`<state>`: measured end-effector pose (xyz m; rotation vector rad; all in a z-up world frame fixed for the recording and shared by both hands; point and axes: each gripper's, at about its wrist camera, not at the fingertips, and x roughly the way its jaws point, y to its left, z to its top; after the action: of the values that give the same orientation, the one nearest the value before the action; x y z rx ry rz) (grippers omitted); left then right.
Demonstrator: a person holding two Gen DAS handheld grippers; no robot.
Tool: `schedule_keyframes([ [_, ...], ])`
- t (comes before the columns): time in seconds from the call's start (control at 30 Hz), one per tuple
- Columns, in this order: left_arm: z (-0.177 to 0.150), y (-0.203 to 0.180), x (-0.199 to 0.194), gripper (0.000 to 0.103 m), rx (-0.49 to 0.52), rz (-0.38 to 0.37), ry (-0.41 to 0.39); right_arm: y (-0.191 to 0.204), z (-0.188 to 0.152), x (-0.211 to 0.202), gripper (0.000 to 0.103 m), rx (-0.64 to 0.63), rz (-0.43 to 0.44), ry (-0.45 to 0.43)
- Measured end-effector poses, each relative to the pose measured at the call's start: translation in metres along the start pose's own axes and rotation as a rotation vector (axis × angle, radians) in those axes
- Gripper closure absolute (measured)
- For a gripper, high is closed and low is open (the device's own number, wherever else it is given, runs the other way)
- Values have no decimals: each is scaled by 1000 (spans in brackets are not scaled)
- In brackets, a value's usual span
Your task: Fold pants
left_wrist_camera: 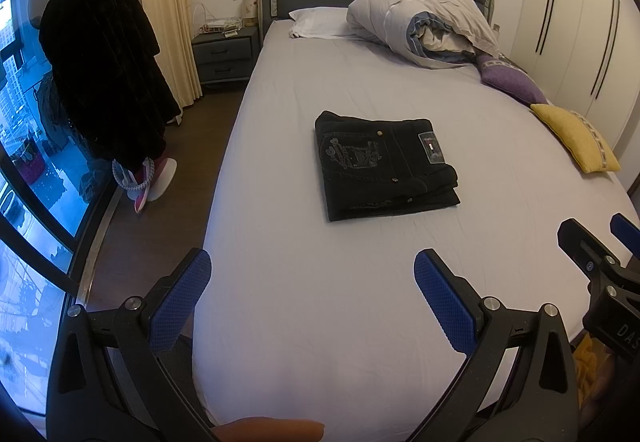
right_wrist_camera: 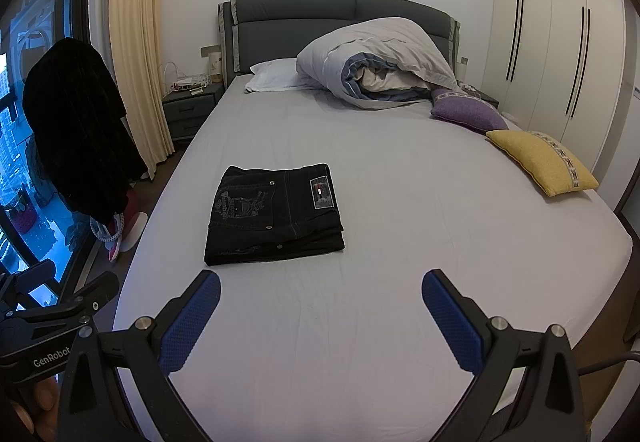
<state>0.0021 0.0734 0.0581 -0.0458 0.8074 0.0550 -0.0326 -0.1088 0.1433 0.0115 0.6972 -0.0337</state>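
Both tongs hang released over the near end of the bed (left_wrist_camera: 320, 322), gripping nothing. Left tongs (left_wrist_camera: 312, 278) have their blue pads (left_wrist_camera: 182, 302) spread wide apart; right tongs (right_wrist_camera: 320, 298) likewise, pads (right_wrist_camera: 452, 326) well separated. In the left view the right tongs' black frame shows at the far right edge, just beside the left pair; in the right view the left tongs' frame sits at the lower left, with a hand (right_wrist_camera: 36, 402) under it.

Ahead of both tongs stretches the pale sheet, bare between the pads and the pants. Beyond, at the far end, stands the grey headboard (right_wrist_camera: 296, 13), with a rumpled duvet (right_wrist_camera: 380, 61) heaped before it, ahead and right of the tongs, and a white pillow (right_wrist_camera: 272, 75) to its left. A wardrobe (right_wrist_camera: 552, 53) runs along the right side. Left of the tongs are a window (left_wrist_camera: 24, 145), a cream curtain (left_wrist_camera: 168, 9), a dark coat (left_wrist_camera: 104, 69) hanging and a nightstand (left_wrist_camera: 224, 55).

Ahead and right, near the bed's edge, lie a yellow cushion (right_wrist_camera: 544, 161) and, farther off, a purple cushion (right_wrist_camera: 464, 111).

Black pants (left_wrist_camera: 384, 161) lie folded into a compact stack on the sheet, ahead of both tongs, well apart from the pads: centred before the left pair, ahead and left of the right pair. A patch (right_wrist_camera: 321, 193) faces up on top.
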Motion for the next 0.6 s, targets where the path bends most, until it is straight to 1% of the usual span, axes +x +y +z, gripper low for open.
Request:
schedule_keyframes([
  [0.6, 0, 1, -1, 0, 2, -4, 4, -1, 1, -1, 0, 0, 1, 2],
])
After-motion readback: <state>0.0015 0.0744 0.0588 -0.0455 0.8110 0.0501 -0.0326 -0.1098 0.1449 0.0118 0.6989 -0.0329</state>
